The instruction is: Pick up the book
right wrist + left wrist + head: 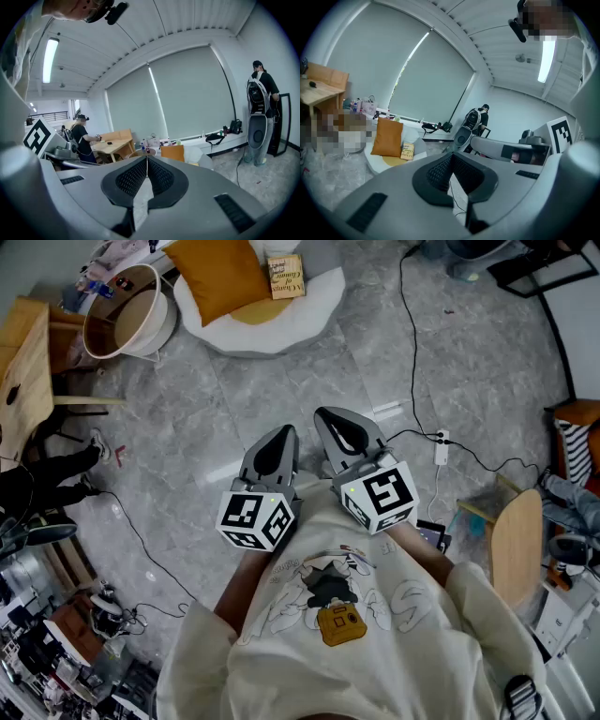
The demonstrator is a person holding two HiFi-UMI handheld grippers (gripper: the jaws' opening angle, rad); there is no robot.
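The book (pixel 286 277) sits on a soft white cushion (pixel 309 306) on the grey floor (pixel 281 381), at the far side of the room. It is small and tan, with dark writing on its cover. It is right beside a big orange pillow (pixel 216 276) that lies on the same cushion.

The person holds both tongs out in front of their body, side by side and close together. The left tongs (pixel 281 439) are pressed together with nothing between them. The right tongs (pixel 330 420) are pressed together too, and they also hold nothing. Both point toward the cushion and a little down. They are well apart from the book, with bare floor in between.

A round tub (pixel 127 315) stands to the left of the cushion. A wooden desk (pixel 26 371) is at the left edge. A thin black cable (pixel 412 352) runs across the floor on the right.
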